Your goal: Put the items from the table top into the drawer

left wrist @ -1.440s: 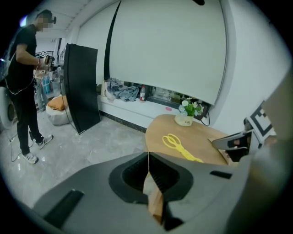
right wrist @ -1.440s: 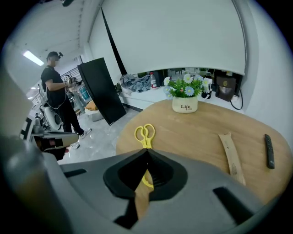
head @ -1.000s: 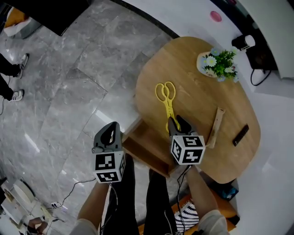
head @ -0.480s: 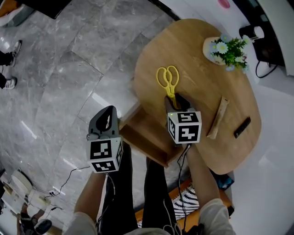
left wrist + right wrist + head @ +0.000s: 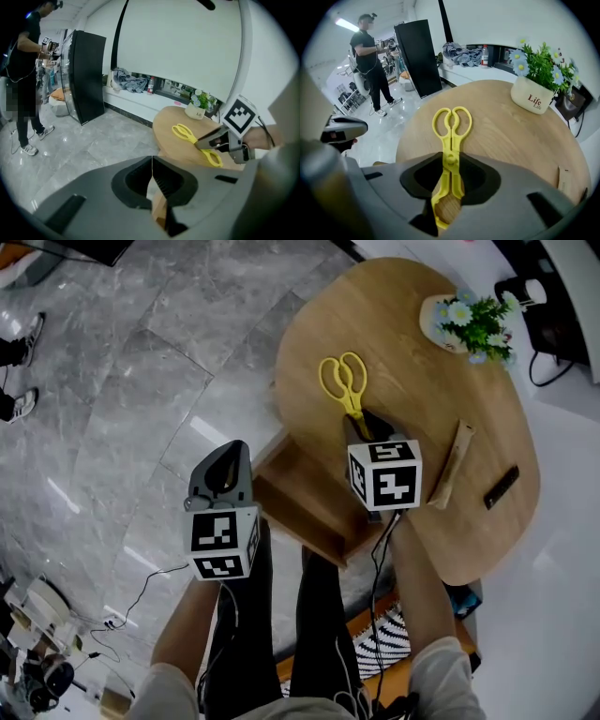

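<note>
Since a second ago the right gripper (image 5: 449, 183) has come down lower over the yellow tongs (image 5: 342, 390), covering more of their legs, while the left gripper (image 5: 228, 465) has been staying close to the open drawer (image 5: 305, 498).

Right now the right gripper's jaws are closing, with the tongs' two legs lying between them. In the right gripper view the pads look to be touching both legs, one on each side, so it is pinching the tongs while they are still lying flat on the wooden table (image 5: 412, 371). The tongs are sitting just beyond the drawer, their finger loops pointing away from it. The left gripper is hanging at the drawer's near left corner, jaws pressed together with nothing between them.

A wooden stick (image 5: 450, 465) and a flat black item (image 5: 502, 487) are lying further out from the drawer to its right, and a flower pot (image 5: 469, 320) is standing well beyond the drawer at the far edge of the table. The drawer appears to be holding nothing yet.

To my eye the person is working on the first pickup. Next, the grip needs to firm up on the springy legs; then the tongs have to be lifted clear of the table top, carried back over the drawer and lowered inside before the jaws let go.
</note>
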Demonstrator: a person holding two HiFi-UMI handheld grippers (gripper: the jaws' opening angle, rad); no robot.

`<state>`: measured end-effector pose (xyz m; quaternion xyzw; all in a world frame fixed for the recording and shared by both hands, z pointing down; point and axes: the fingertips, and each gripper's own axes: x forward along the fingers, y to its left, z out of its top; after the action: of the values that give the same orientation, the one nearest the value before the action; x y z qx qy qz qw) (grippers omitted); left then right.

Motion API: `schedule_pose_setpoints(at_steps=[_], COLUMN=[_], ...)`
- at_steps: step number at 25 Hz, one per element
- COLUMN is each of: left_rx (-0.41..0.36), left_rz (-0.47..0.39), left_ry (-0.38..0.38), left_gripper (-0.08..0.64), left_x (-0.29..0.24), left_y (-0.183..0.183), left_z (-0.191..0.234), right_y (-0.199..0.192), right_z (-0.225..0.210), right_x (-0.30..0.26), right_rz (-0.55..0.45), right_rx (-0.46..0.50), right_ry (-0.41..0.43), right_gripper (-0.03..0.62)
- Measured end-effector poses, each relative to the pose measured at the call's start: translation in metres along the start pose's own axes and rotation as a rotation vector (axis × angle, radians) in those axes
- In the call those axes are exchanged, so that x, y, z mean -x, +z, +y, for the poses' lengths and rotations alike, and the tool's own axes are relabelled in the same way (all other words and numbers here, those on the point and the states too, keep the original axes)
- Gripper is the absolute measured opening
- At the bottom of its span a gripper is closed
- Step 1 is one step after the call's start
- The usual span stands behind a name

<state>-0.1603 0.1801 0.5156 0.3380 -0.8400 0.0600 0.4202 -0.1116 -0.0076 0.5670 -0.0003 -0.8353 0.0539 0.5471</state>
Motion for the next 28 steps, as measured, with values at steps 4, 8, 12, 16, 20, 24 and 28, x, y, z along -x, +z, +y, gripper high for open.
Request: schedule_pose_setpoints(at_steps=[4, 8, 12, 16, 20, 24, 28], left_rx=[-0.007, 0.000, 0.019, 0.017, 0.013, 0.037, 0.068], left_rz=[0.011, 0.034, 0.035, 0.049, 0.053, 0.051, 0.055], left_ry=[-0.004, -0.015, -0.008, -0.012, -0.005, 0.023, 0.059], left_gripper=[0.011, 0.011, 0.011, 0.011, 0.011, 0.011, 0.011], left_x=[0.006, 0.012, 0.021, 0.032, 0.049, 0.063, 0.071], left_y=[-0.011, -0.027, -0.039, -0.053, -0.066, -0.076, -0.086], left_z=[-0.004, -0.010, -0.016, -0.023, -0.028, -0.026, -0.018], right_y=[-0.007, -0.022, -0.039, -0.058, -0.078, -0.097, -0.118], right_z=[0.002, 0.010, 0.022, 0.040, 0.062, 0.083, 0.109], right_x=[0.015, 0.029, 0.042, 0.055, 0.070, 0.083, 0.087], right_rz=[-0.024, -0.027, -0.026, -0.012, 0.010, 0.021, 0.052], right_rx=[-0.007, 0.006, 0.030, 0.076, 0.138, 0.180, 0.218], right_ry=[0.007, 0.015, 0.034, 0.064, 0.107, 0.160, 0.222], right_gripper=[0.103, 0.103, 0.103, 0.103, 0.103, 0.103, 0.103])
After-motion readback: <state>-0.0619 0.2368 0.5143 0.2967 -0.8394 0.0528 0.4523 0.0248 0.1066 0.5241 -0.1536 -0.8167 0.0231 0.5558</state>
